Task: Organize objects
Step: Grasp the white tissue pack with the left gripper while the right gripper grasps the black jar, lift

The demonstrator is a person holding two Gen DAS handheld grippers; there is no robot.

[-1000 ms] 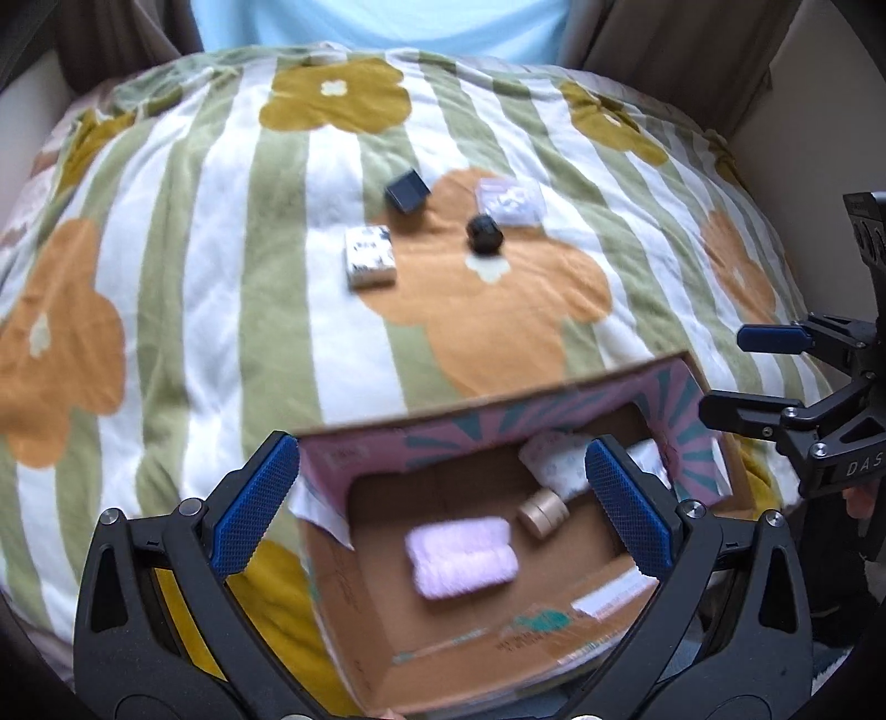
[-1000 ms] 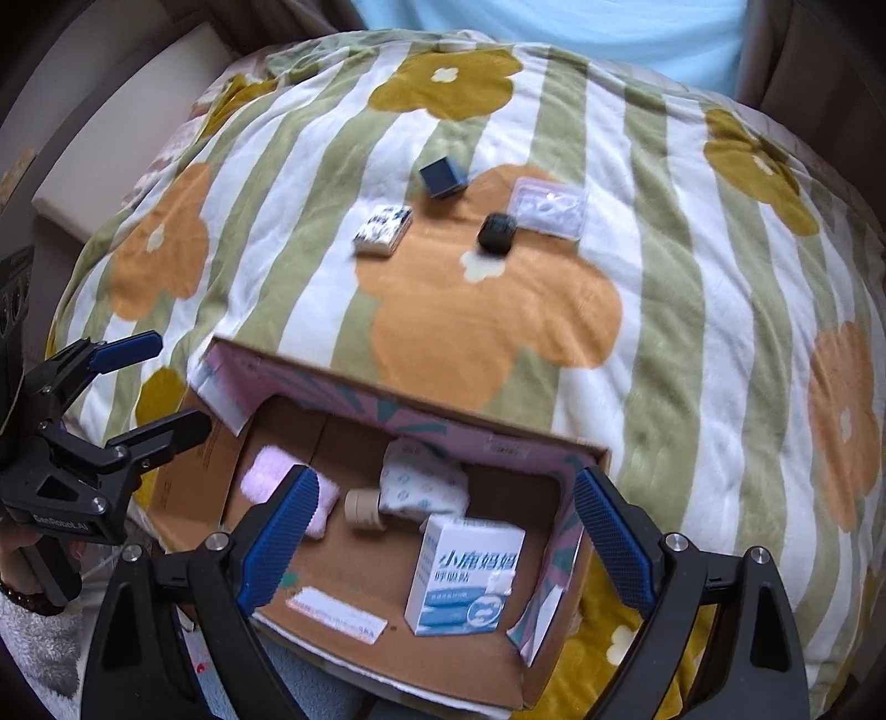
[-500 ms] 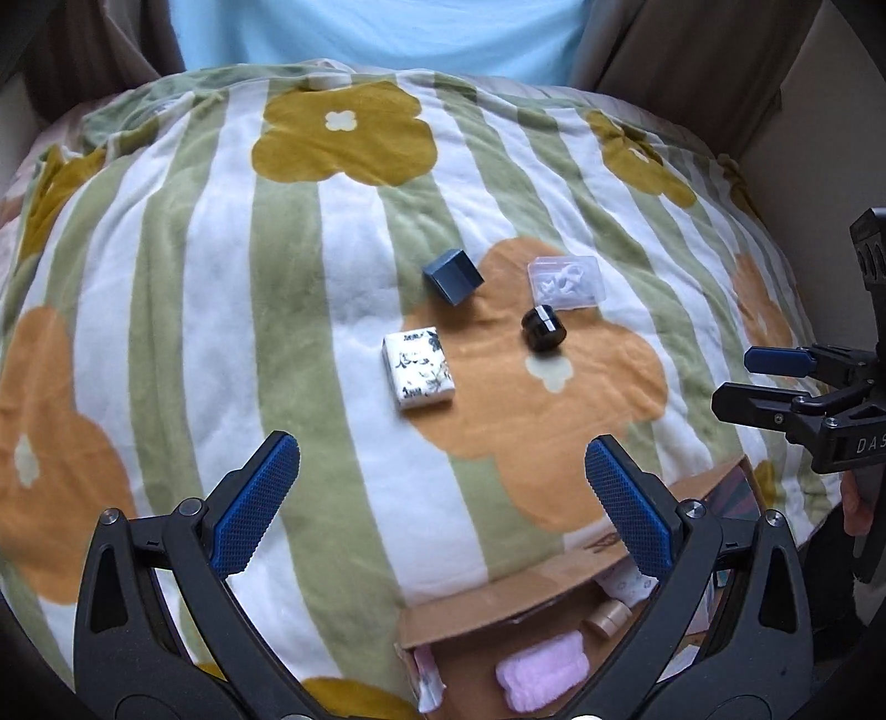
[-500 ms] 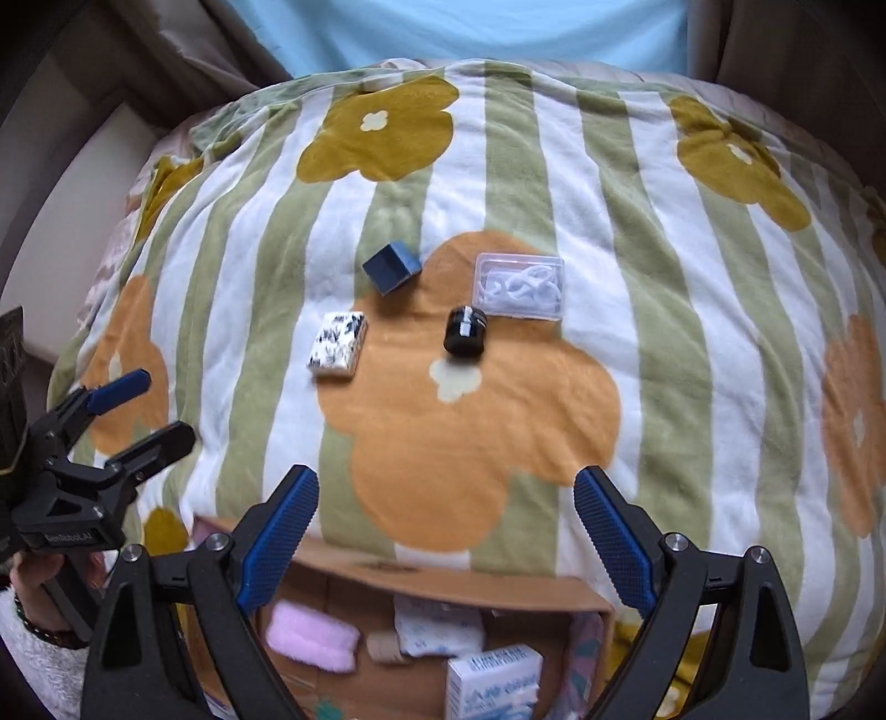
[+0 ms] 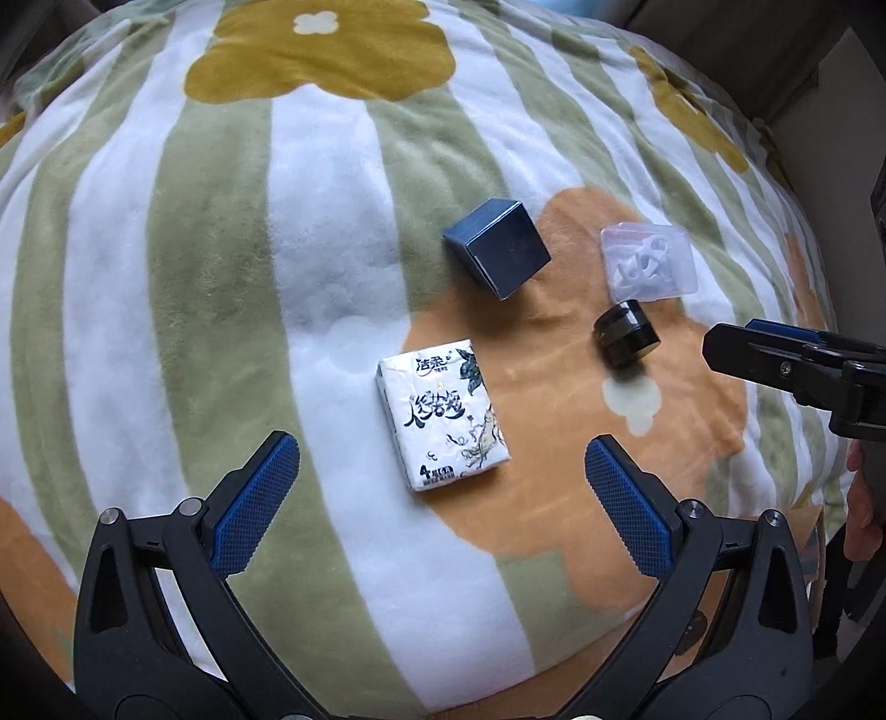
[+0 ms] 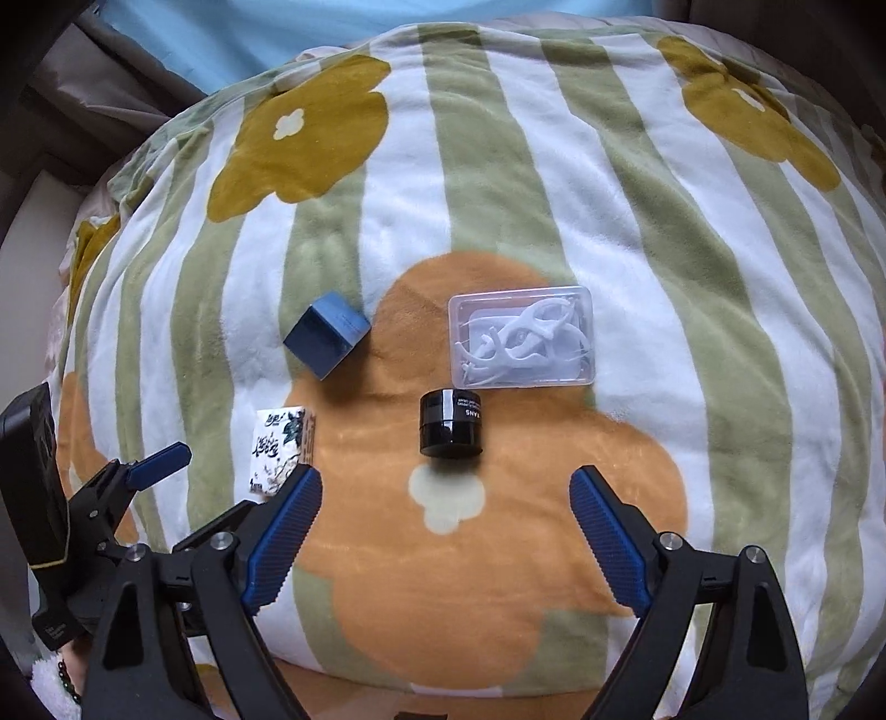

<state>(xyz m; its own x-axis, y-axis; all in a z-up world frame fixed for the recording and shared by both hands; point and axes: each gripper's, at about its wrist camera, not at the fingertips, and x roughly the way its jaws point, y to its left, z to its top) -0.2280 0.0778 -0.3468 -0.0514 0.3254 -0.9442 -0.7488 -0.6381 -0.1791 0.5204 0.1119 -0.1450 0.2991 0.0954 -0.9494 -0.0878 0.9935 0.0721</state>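
Several small items lie on a striped floral blanket [image 5: 166, 277]. A white tissue pack [image 5: 440, 412] lies just ahead of my open left gripper [image 5: 437, 498]; it also shows in the right wrist view [image 6: 279, 446]. A dark blue cube box [image 5: 495, 246] [image 6: 326, 340] lies beyond it. A black jar [image 6: 451, 429] [image 5: 626, 332] lies on its side just ahead of my open right gripper [image 6: 446, 531]. A clear plastic case of white floss picks [image 6: 523, 335] [image 5: 648, 260] lies behind the jar. Both grippers are empty.
My right gripper's fingers [image 5: 775, 354] enter the left wrist view from the right edge. My left gripper [image 6: 138, 476] shows at the lower left of the right wrist view. A light blue surface [image 6: 332, 27] and dark curtains lie beyond the blanket [image 6: 720, 332].
Both grippers have moved forward and down toward the items. The cardboard box with its contents has dropped out of both views. The items now look larger and closer.
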